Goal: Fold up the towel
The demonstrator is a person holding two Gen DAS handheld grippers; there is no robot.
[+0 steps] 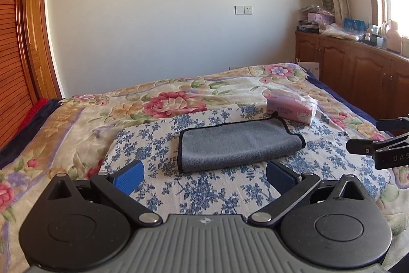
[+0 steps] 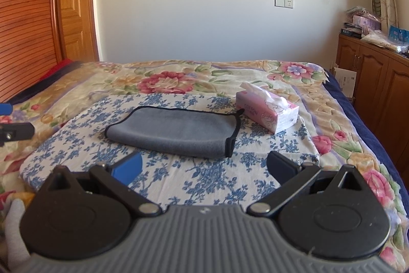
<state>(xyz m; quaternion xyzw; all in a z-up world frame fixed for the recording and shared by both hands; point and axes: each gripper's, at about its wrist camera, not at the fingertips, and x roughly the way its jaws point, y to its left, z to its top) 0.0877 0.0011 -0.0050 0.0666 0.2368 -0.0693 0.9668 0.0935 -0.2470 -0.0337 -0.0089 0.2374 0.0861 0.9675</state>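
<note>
A grey towel with black trim [image 1: 237, 143] [image 2: 176, 129] lies folded flat on a blue-flowered white cloth [image 1: 204, 191] [image 2: 204, 178] spread over the bed. My left gripper [image 1: 204, 174] hovers just in front of the towel's near edge, open, with nothing between its blue pads. My right gripper [image 2: 204, 166] is also open and empty, a short way back from the towel's near right corner. The right gripper's black fingers [image 1: 378, 145] show at the right edge of the left wrist view. A bit of the left gripper [image 2: 15, 131] shows at the left edge of the right wrist view.
A pink tissue pack [image 1: 291, 108] [image 2: 268, 111] sits just beyond the towel's far right corner. The bed carries a floral blanket [image 1: 166, 99]. Wooden cabinets [image 1: 358, 68] with clutter on top run along the right; a wooden door [image 2: 74, 4] stands at the left.
</note>
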